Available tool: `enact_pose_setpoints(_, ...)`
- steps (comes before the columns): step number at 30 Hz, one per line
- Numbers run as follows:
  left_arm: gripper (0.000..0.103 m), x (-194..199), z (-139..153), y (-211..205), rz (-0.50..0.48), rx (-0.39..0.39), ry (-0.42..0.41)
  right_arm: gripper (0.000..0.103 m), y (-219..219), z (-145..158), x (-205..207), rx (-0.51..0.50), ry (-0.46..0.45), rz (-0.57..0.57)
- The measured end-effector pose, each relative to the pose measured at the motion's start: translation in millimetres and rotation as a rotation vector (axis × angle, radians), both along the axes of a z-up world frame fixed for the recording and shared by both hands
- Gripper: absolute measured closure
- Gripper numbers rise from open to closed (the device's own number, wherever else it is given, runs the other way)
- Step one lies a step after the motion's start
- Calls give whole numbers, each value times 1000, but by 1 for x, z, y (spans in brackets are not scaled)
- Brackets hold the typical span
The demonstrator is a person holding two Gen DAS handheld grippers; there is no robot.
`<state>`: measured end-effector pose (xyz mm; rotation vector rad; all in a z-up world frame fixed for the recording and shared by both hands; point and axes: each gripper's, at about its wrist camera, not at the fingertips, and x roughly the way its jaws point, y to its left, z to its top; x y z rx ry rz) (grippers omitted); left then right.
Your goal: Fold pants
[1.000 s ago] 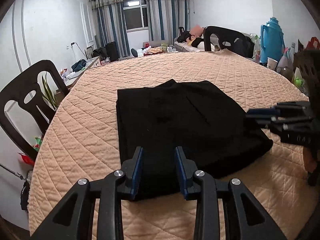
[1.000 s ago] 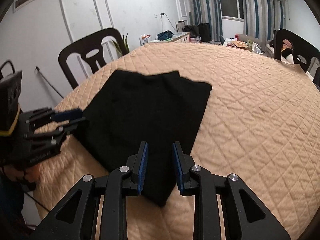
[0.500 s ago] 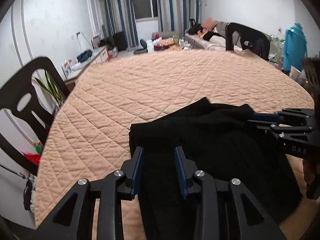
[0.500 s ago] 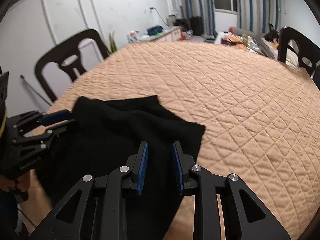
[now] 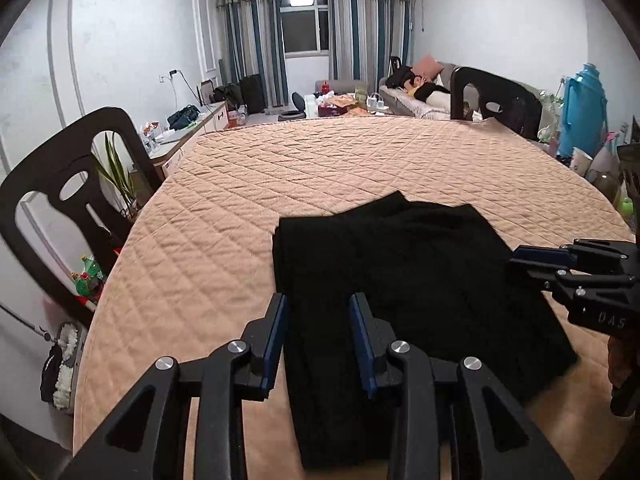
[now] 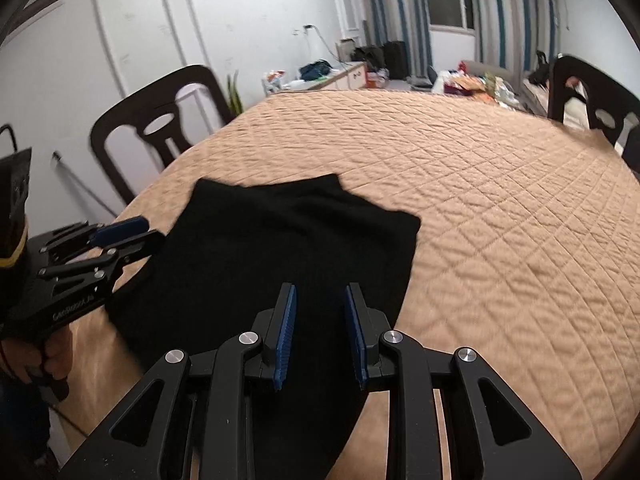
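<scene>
Spreading across nearly everything you see is the round table under its peach quilted cover (image 5: pixel 360 168), its far rim curving from nine o'clock over to three o'clock. Dark chairs stand at its edge: one chair (image 5: pixel 68 184) at about nine o'clock in your left wrist view, another (image 5: pixel 492 100) at about one o'clock beyond the far rim. A blue thermos (image 5: pixel 582 108) stands past the table at two o'clock in that view.

On the near part of the cover lie the black pants (image 5: pixel 400 280), folded into a flat, roughly rectangular stack. In your left wrist view they run from the centre down to six o'clock; in your right wrist view the pants (image 6: pixel 288 256) sit from the centre toward seven o'clock, with bare cover all around their far edges.

Your left gripper (image 5: pixel 320 340) hangs at six o'clock over the near left part of the stack, its blue pads parted by a moderate gap with nothing pinched between them. Your right gripper (image 6: pixel 320 336) stands likewise above the near right part, tongs parted a little narrower and empty. Each gripper shows in the other's view, at the stack's side edge, right gripper (image 5: pixel 540 258) at three o'clock and left gripper (image 6: pixel 120 232) at nine o'clock. Your hand (image 6: pixel 52 360) grips the left handle.
</scene>
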<state>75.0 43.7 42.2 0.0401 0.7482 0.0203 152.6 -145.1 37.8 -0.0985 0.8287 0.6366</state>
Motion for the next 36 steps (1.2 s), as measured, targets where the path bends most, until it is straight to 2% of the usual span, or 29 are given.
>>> enact_pose_setpoints(7, 68, -64, 2, -19, 5, -21, -20, 77, -15, 9, -63, 5, -50, 4)
enact_pose_setpoints(12, 68, -85, -11, -27, 8, -43, 7, 77, -25, 7, -93, 5, -67, 7)
enact_pose_setpoints(17, 68, -80, -16, -37, 7, -12, 6, 77, -25, 0, -95, -19, -95, 6)
enact_pose_setpoints(23, 68, -71, -9, -39, 20, 5, -42, 77, -23, -11, -81, -24, -77, -9)
enact_pose_setpoints(28, 68, -60, -19, -36, 31, 2, -12, 77, -23, -17, -79, -22, -49, -2)
enact_pose_setpoints(33, 63, -63, -25, -38, 20, -3, 9, 77, -24, -16, -84, -25, -54, -7)
enact_pose_setpoints(36, 63, -63, -32, -35, 23, -32, 49, 77, -27, -16, -87, -20, -49, -12)
